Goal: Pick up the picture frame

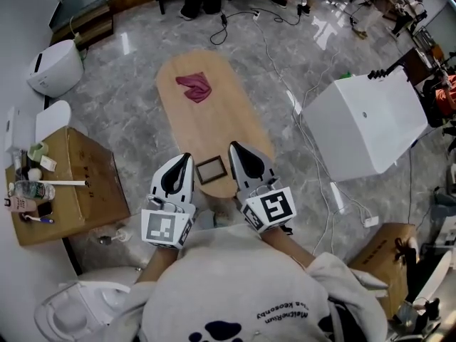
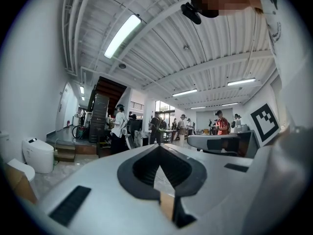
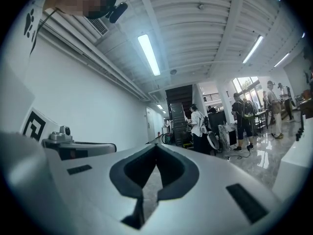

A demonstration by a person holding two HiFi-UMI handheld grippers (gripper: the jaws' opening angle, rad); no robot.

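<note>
One oval pale-wood table (image 1: 214, 120) fills the centre of the head view, its long axis running up the frame, on a grey marbled floor (image 1: 128, 105). A big white box (image 1: 363, 127) stands at right, well apart from the table. A brown cardboard box (image 1: 71, 184) with small clutter on top stands at left, also apart.

The left gripper (image 1: 187, 157) and right gripper (image 1: 234, 148) sit at lower centre over the table's near end, both pointing up the frame. A crumpled crimson cloth (image 1: 194, 87) lies toward the far end. The small dark-brown rectangular picture frame (image 1: 211, 170) lies flat near the table's near rim, between the two grippers and just beside each.

Jaws: both pairs are closed tip to tip in their own views, with nothing between them.

Step, as I judge it: approach, no grasp yet. One gripper needs its jaws parted wider than a frame rail, then tipped down to pinch one side rail. The frame is thin and flat, so a jaw has to get under an edge. A clumsy nudge could slide it instead.

Room: the bare wood between frame and cloth gives free run up the frame. The near rim is close, so there is little margin toward the person. Both flanks of the frame are crowded by the grippers themselves.
</note>
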